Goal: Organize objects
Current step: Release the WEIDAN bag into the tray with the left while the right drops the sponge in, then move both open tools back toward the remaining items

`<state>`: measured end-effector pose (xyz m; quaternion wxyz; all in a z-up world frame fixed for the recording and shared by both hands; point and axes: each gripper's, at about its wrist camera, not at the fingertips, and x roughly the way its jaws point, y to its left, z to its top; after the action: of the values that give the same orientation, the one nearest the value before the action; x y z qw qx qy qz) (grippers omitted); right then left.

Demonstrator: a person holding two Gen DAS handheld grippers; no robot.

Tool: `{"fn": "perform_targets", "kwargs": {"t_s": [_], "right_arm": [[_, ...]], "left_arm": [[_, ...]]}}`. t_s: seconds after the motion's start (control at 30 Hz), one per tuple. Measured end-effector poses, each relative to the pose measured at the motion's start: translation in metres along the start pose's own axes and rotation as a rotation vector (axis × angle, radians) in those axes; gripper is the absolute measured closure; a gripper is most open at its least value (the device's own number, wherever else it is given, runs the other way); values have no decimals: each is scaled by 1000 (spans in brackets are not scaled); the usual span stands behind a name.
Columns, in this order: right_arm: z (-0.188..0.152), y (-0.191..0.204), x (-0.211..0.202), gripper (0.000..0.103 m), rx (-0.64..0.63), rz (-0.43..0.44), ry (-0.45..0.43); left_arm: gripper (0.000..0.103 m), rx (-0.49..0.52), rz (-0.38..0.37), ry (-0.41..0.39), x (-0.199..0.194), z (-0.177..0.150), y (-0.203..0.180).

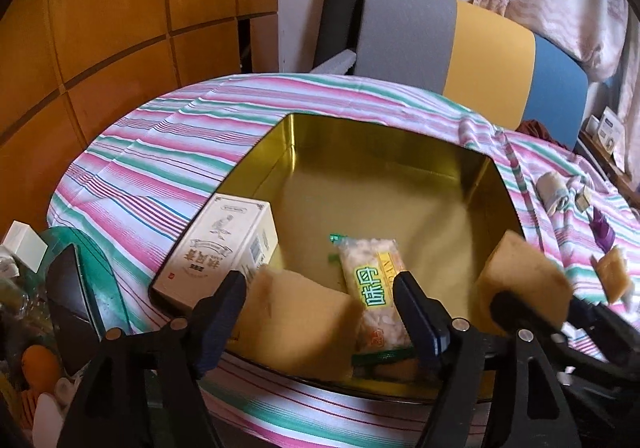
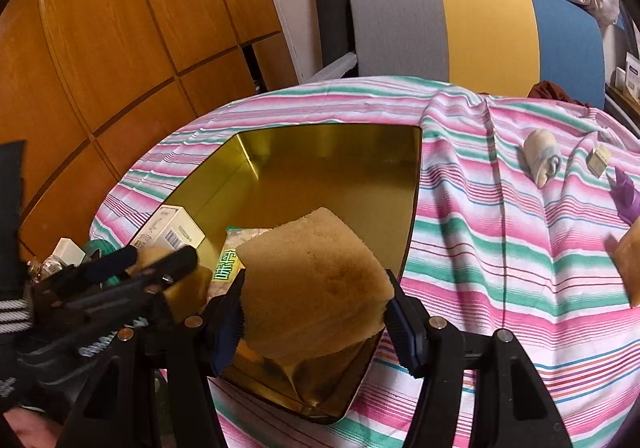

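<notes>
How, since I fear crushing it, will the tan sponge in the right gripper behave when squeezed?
Probably soft and springy: the tan sponge looks porous and creases where the right gripper pinches it. It is likely light for its bulk, and its rough, blocky faces should resist slipping or rolling.

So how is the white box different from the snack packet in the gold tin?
The white box is stiff cardboard; the snack packet is soft, see-through plastic. The box rests against the left wall of the gold tin; the packet lies nearer the middle. The box is bigger. Both are inside the tin.
</notes>
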<state>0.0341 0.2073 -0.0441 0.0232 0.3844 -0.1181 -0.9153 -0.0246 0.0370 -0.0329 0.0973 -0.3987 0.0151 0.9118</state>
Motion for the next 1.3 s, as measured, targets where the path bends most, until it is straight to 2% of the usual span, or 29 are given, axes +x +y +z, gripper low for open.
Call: {"fn": "perform_targets", "kwargs": {"t_s": [0.4, 0.5, 0.57, 0.63, 0.7, 0.87, 0.93, 1.07, 1.3], "right_arm": [[3, 1, 7, 36, -3, -15, 0], [4, 2, 0, 27, -14, -36, -31], [5, -1, -8, 19, -7, -40, -63], [7, -6, -17, 19, 13, -21, -95], [9, -11, -26, 19, 32, -5, -123], [12, -24, -45, 19, 54, -41, -174], [12, -31, -50, 19, 76, -50, -184], [11, -49, -56, 19, 122, -68, -179], [-4, -85, -65, 19, 177, -127, -162]], "left_arm": [[21, -17, 42, -21, -13, 5, 5], [21, -20, 52, -22, -14, 5, 7], [16, -34, 51, -26, -17, 4, 8], [10, -50, 54, -35, -19, 4, 10], [9, -63, 63, -50, -22, 3, 11], [6, -114, 87, -64, -26, 2, 19], [2, -140, 76, -69, -28, 2, 21], [2, -137, 44, -67, -30, -1, 12], [1, -21, -50, -34, -29, -13, -35]]}}
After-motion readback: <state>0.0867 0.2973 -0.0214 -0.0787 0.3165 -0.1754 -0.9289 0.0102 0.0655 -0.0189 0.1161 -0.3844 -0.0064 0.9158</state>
